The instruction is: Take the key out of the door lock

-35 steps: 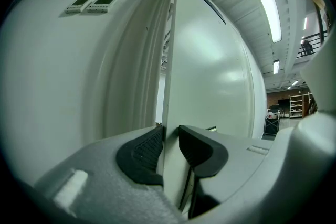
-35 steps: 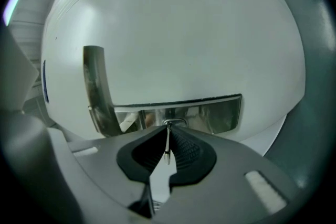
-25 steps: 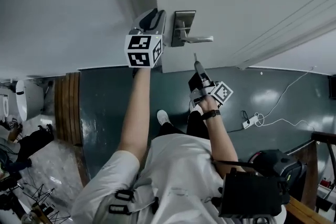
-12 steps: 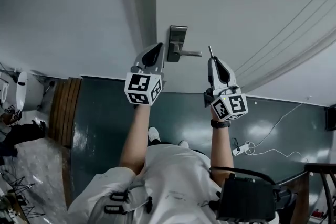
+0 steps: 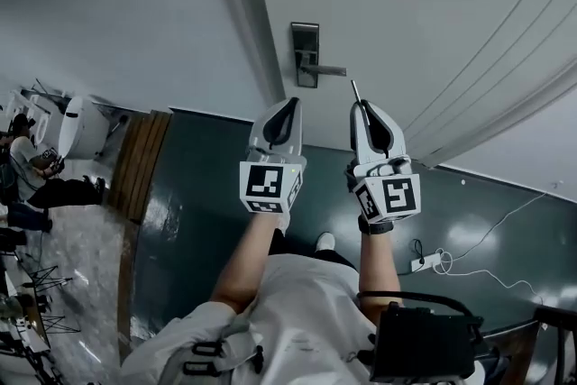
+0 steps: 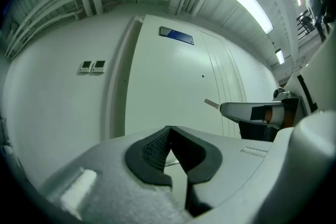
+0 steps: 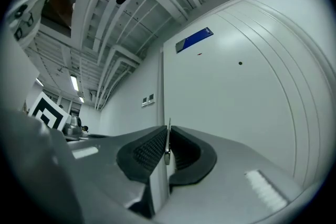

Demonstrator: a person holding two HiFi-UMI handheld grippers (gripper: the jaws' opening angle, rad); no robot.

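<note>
Head view shows the right gripper (image 5: 363, 110) clamped on the thin silver metal key (image 5: 355, 92). The key is clear of the grey rectangular lock plate with its lever handle (image 5: 306, 57) on the white door (image 5: 406, 13) and well apart from it, so the removal looks done. The key's long axis runs in line with the jaws, its free end pointing up toward the door, probably because it is pinched by its head. The left gripper (image 5: 288, 106) hangs just beside, jaws together on nothing, seemingly idle.
</note>
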